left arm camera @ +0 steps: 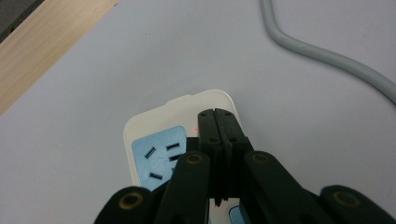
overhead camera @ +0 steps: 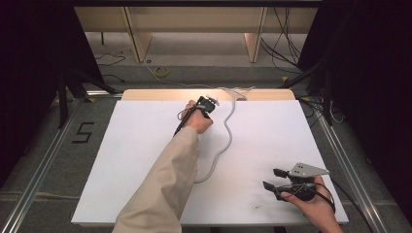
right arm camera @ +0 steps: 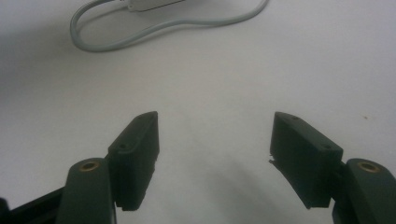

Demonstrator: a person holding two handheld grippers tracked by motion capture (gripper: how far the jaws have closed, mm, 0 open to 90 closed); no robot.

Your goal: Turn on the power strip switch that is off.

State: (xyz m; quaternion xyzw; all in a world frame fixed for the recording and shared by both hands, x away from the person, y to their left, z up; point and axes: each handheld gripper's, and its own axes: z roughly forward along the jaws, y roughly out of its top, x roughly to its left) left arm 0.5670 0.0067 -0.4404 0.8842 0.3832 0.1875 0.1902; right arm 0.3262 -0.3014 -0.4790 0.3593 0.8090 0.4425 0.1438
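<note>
A white power strip with a blue socket face lies on the white board, near its far edge. My left gripper is shut, its tips together just above the strip's end beside the socket slots. From above, that gripper and the hand cover the strip. The strip's grey cable snakes from the far edge toward the front. My right gripper rests open at the front right, and its jaws stand wide apart over bare board. The cable loops far ahead of them.
A strip of wooden table shows beyond the board. Metal frame rails run along both sides. On the floor are a black "5" mark, a yellow coil and loose wires near wooden furniture legs.
</note>
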